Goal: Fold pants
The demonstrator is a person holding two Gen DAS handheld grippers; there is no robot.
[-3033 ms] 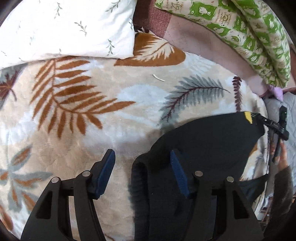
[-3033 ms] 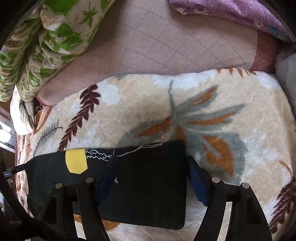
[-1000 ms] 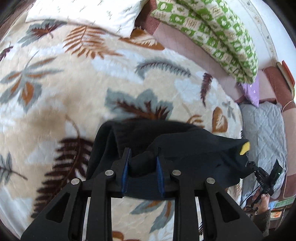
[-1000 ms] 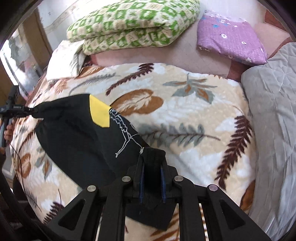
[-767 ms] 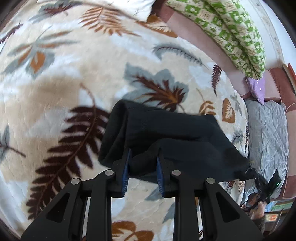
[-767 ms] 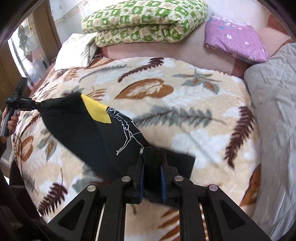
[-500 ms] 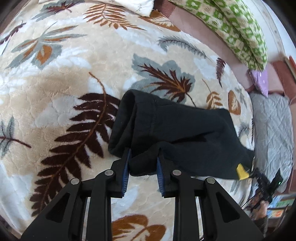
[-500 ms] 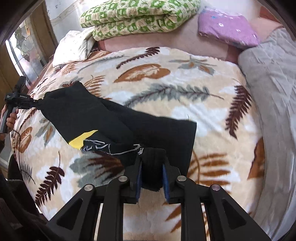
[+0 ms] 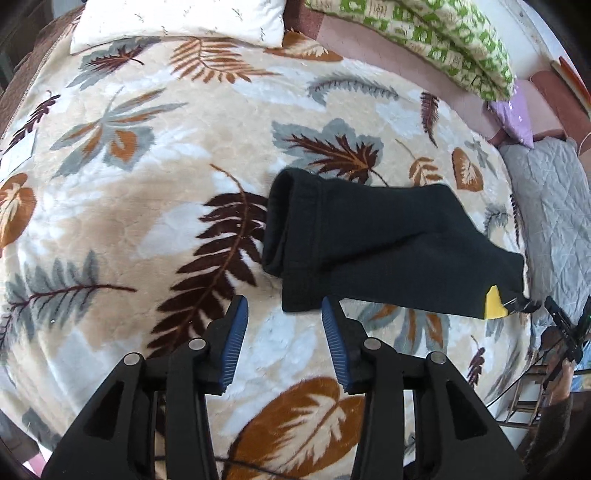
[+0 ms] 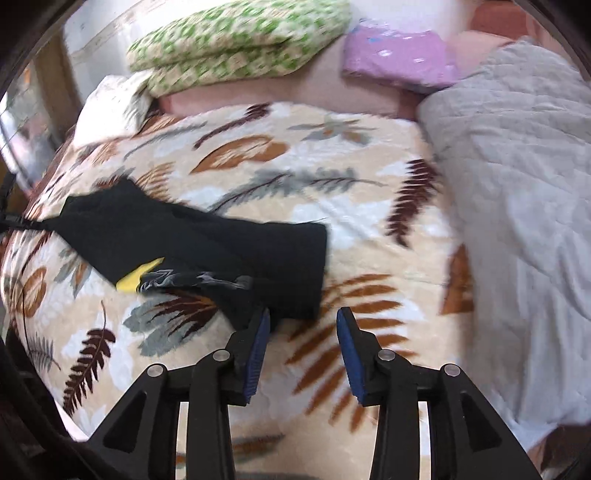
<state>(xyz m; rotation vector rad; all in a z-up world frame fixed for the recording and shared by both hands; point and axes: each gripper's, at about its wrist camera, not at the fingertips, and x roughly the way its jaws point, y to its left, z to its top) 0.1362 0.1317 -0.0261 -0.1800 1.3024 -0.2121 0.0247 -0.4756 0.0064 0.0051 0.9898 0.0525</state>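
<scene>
The black pants (image 9: 376, 240) lie folded over on the leaf-patterned blanket (image 9: 147, 184), with a yellow patch (image 9: 493, 308) at the right end. My left gripper (image 9: 282, 314) is open and empty, just in front of the pants' near corner. In the right wrist view the pants (image 10: 221, 243) lie left of centre, yellow patch (image 10: 138, 277) showing. My right gripper (image 10: 303, 321) is open and empty at the pants' near edge; its left finger touches or overlaps the cloth edge.
A white pillow (image 9: 177, 18) and a green patterned quilt (image 9: 424, 37) lie at the head of the bed. A purple pillow (image 10: 399, 55) and a grey quilted blanket (image 10: 517, 184) lie to the right. The blanket (image 10: 369, 184) covers the bed.
Both grippers were shut on the pants and carried them over into a fold. Now both have opened, let go and drawn back a little; the pants rest on the blanket.
</scene>
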